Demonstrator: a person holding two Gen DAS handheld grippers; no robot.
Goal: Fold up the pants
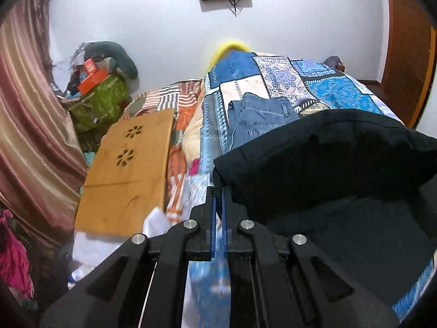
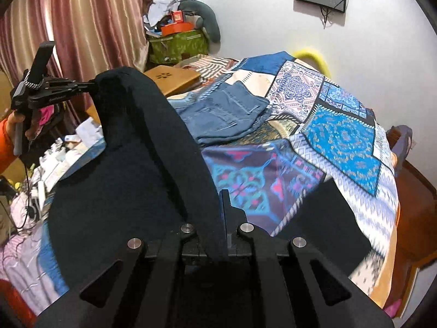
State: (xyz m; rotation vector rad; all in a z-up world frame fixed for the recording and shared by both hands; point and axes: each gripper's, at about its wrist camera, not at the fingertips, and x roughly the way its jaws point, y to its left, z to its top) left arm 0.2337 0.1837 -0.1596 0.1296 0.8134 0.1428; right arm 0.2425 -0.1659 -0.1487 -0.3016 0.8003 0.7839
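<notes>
Black pants [image 2: 131, 169] were lifted above the bed [image 2: 341, 136], held at two points along one edge. Left gripper [image 2: 94, 83], seen from the right wrist view at upper left, had its fingers closed on a corner of the black fabric; an orange-sleeved hand [image 2: 16, 125] held its grip. In the left wrist view, the same gripper's blue-edged fingers [image 1: 214, 210] stood nearly together, the dark cloth bunched at their tips and spreading away to the right.

Right gripper [image 2: 222, 199] also had its fingers closed, with the black fabric draped over and around them; the pinch itself was mostly hidden by cloth.

The pants hung as a sagging sheet between the two grippers, their lower part resting on the patchwork bedspread [image 1: 322, 87]. Folded blue jeans [image 2: 226, 114] lay on the bedspread just beyond the black fabric. A brown board with flower cut-outs [image 1: 128, 169] lay on the bed's far-left side, near the striped curtain [image 1: 30, 114].
</notes>
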